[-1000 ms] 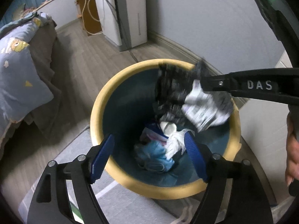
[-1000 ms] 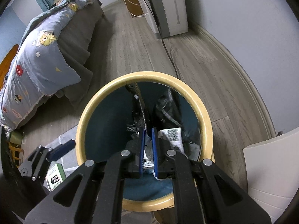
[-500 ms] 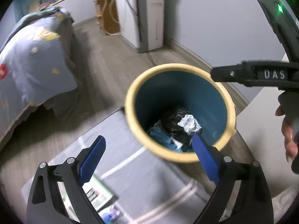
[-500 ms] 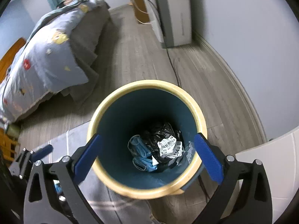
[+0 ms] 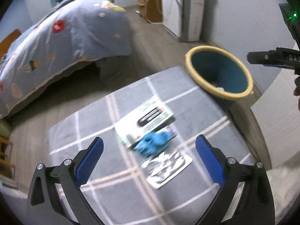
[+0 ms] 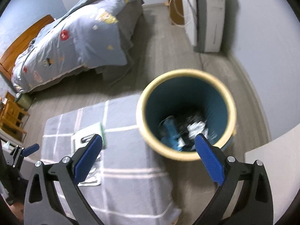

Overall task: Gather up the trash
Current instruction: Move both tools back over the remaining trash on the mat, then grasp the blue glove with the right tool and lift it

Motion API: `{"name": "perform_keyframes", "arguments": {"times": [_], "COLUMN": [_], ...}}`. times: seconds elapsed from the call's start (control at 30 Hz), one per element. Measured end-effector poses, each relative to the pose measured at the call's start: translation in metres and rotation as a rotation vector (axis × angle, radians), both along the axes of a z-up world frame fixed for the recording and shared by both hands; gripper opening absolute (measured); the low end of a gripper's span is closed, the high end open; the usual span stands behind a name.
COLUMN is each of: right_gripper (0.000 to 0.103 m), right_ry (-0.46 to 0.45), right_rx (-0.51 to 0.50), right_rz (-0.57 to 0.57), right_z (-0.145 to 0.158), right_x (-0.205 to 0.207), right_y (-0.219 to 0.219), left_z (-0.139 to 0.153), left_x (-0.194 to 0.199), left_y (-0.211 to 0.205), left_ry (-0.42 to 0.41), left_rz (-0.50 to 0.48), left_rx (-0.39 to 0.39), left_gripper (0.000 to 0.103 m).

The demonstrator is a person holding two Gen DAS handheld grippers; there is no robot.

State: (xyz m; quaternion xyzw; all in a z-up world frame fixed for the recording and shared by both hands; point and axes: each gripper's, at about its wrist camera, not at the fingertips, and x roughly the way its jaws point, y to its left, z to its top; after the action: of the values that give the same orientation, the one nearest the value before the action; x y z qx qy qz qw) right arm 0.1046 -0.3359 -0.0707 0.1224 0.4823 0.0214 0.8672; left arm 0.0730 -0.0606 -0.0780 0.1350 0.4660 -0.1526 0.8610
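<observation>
**Over the rug: both tongs released, three items left on the floor**

At 6 o'clock of the left wrist view, the left gripper point(image 5: 149, 153) is seen with jaws spread wide and nothing between the pads; the jaws have just been opening further. Framed between its blue fingers point(image 5: 90, 161) is a grey checked rug point(image 5: 105, 187), and three pieces of trash are lying on it:
- a white-and-green carton point(image 5: 144, 120), flat, at centre frame
- a crumpled blue item point(image 5: 151, 144), touching the carton's 6 o'clock edge, blurred
- a black-and-white printed pouch point(image 5: 168, 166), just beside the blue item at its 5 o'clock

None of the three is touched by the pads.

The bin point(image 5: 206, 86), with a yellow rim and a teal inside, is placed at 2 o'clock of that view, at the rug's corner. The tip of the right gripper point(image 5: 271, 59) is visible at 3 o'clock, beyond the bin.

In the right wrist view, the right gripper point(image 6: 149, 150) is also seen released, jaws at full spread, empty; no change in its spread is noted over the last moments. The bin point(image 6: 150, 136) is seen from above at centre-right, rim between the two fingers point(image 6: 210, 157). Trash inside point(image 6: 180, 131) is made out as blue, black and white pieces at the bottom; detail is lost to blur. The carton point(image 6: 88, 133) is partly hidden behind the 9 o'clock finger, on the rug point(image 6: 127, 183). The left gripper's tip point(image 6: 28, 149) is caught at the 9 o'clock edge.

A bed with a blue patterned duvet point(image 6: 75, 43) is seen at 10 o'clock, well apart from the bin.
</observation>
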Motion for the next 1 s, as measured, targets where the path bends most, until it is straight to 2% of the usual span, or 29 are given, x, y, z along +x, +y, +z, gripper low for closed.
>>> {"name": "perform_keyframes", "arguments": {"times": [0.1, 0.3, 0.47, 0.6, 0.8, 0.9, 1.0], "right_gripper": [0.097, 0.097, 0.097, 0.097, 0.096, 0.088, 0.073], "right_ry": [0.022, 0.068, 0.139, 0.178, 0.213, 0.238, 0.262], "right_rx": [0.020, -0.023, -0.031, -0.086, -0.089, -0.081, -0.075], "right_rz": [0.003, 0.047, 0.077, 0.133, 0.209, 0.221, 0.230], "right_z": [-0.005, -0.031, -0.059, -0.077, -0.097, -0.104, -0.111], "right_x": [-0.005, 0.002, 0.014, 0.020, 0.030, 0.035, 0.039], "right_y": [0.018, 0.061, 0.097, 0.131, 0.175, 0.189, 0.198], "left_z": [-0.014, -0.034, -0.038, -0.045, -0.050, -0.052, -0.052], "left_x": [-0.010, -0.022, -0.020, -0.018, -0.014, -0.010, -0.007], "left_y": [0.016, 0.041, 0.061, 0.082, 0.113, 0.124, 0.129], "left_ry": [0.027, 0.056, 0.057, 0.065, 0.078, 0.085, 0.079], "left_rz": [0.026, 0.030, 0.069, 0.097, 0.129, 0.145, 0.145], "left_rx": [0.017, 0.020, -0.017, -0.020, -0.023, -0.030, -0.024], "left_gripper": [0.098, 0.098, 0.098, 0.098, 0.098, 0.098, 0.098]}}
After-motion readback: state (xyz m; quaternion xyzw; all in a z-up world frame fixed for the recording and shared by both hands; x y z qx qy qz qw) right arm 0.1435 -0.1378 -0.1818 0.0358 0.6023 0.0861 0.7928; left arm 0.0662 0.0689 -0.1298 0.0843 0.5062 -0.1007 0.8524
